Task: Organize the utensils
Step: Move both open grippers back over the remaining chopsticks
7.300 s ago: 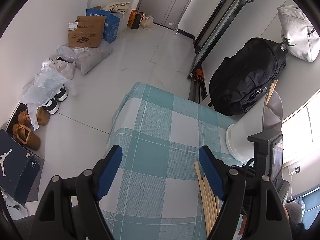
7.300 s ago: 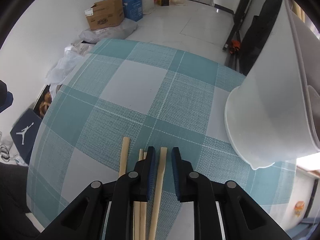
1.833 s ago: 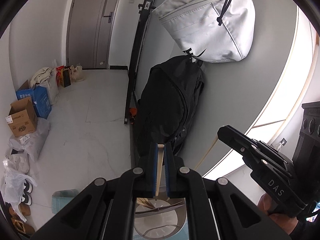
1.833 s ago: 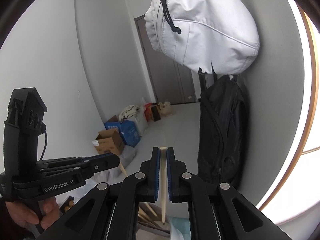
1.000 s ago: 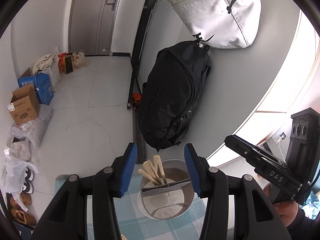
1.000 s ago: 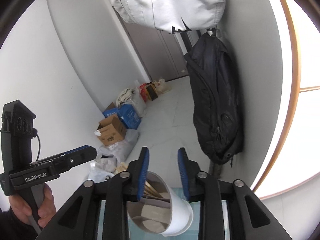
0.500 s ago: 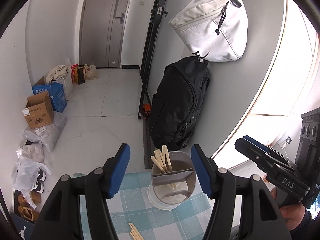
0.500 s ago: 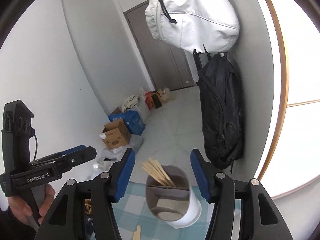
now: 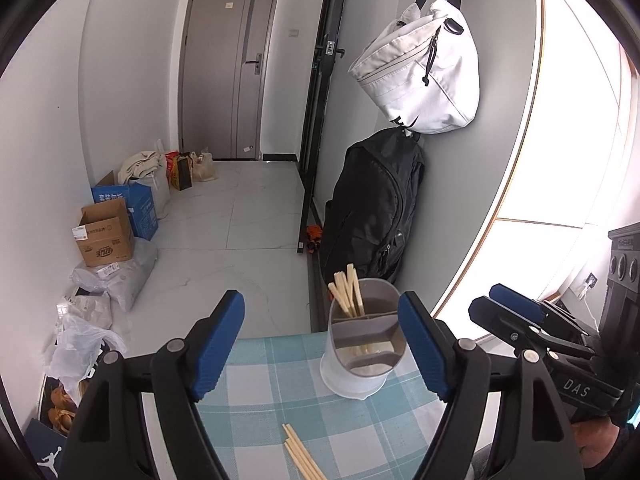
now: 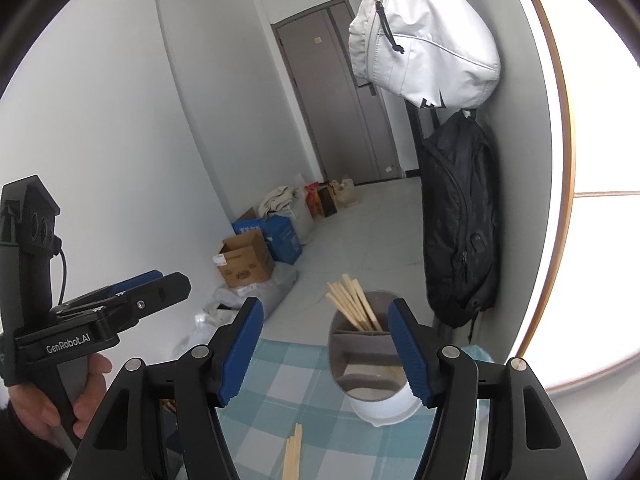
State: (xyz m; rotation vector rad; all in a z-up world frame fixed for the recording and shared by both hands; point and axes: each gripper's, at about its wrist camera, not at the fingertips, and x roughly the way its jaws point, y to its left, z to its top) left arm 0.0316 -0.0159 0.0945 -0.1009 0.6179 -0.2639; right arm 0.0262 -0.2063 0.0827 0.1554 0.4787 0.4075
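Note:
A white utensil holder (image 9: pixel 362 354) (image 10: pixel 374 368) with grey dividers stands at the far end of a teal checked tablecloth (image 9: pixel 280 408) (image 10: pixel 304 404). Several wooden chopsticks (image 9: pixel 347 290) (image 10: pixel 352 302) lean in its rear compartment. More chopsticks (image 9: pixel 302 458) (image 10: pixel 292 456) lie flat on the cloth nearer me. My left gripper (image 9: pixel 326 346) hangs above the cloth, jaws opening, nothing between them. My right gripper (image 10: pixel 326 354) hovers likewise, jaws opening and empty. Each gripper shows in the other's view, the left gripper (image 10: pixel 132 284) at left, the right gripper (image 9: pixel 508 312) at right.
A black backpack (image 9: pixel 372 208) and a white bag (image 9: pixel 424 76) hang on the wall behind the table. Cardboard boxes (image 9: pixel 106 236), plastic bags (image 9: pixel 120 284) and shoes (image 9: pixel 60 404) line the floor on the left. A hand (image 10: pixel 56 396) grips the left tool's handle.
Both grippers let go of their chopsticks into the holder, widened their jaws and drew back from it, so more cloth and the loose chopsticks show.

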